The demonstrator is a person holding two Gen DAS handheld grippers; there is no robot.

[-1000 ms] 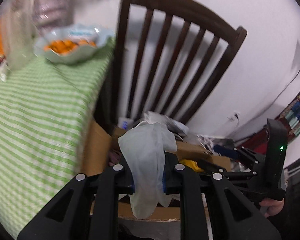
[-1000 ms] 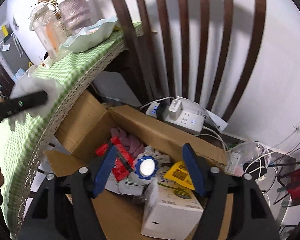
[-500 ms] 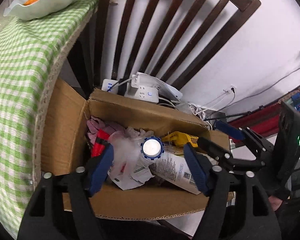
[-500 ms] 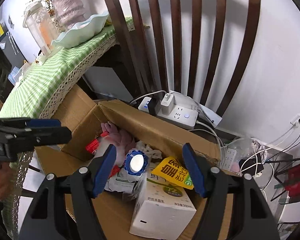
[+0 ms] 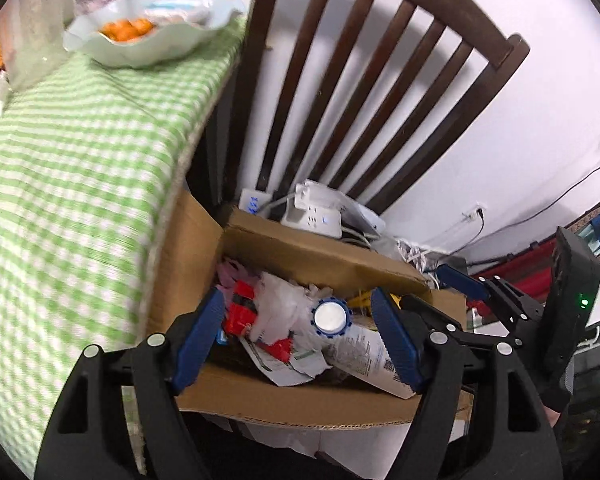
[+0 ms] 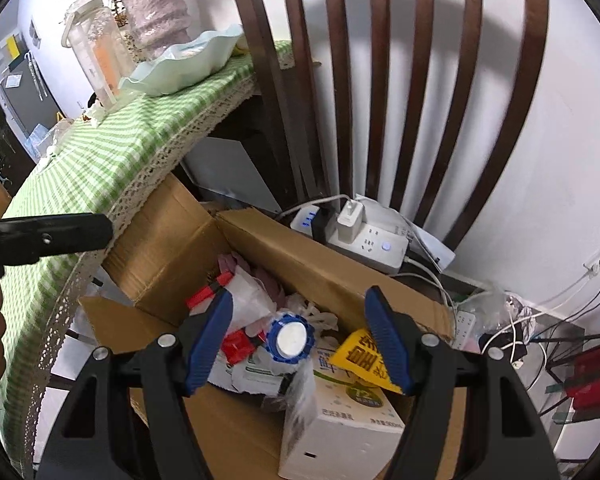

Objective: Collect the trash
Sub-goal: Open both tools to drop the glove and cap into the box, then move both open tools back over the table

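Left to right: green-checked cloth surface [image 5: 72,184] carried a pale scalloped bowl of orange fruit [image 5: 148,36]. Just beside its edge, the open brown cardboard box [image 5: 300,396] sat on the dark wooden slat-back chair [image 5: 364,80]. Trash was in the box: red wrapper [image 5: 242,310], crumpled white plastic [image 5: 284,300], a blue-rimmed silver-topped cap [image 5: 331,317], a white carton [image 6: 340,416], a yellow packet [image 6: 354,356]. Left gripper [image 5: 300,340] was over the box, jaws apart, nothing held. Right gripper [image 6: 298,340] was also over it, spread wide, empty. White power strip [image 6: 374,246] lay behind the box.
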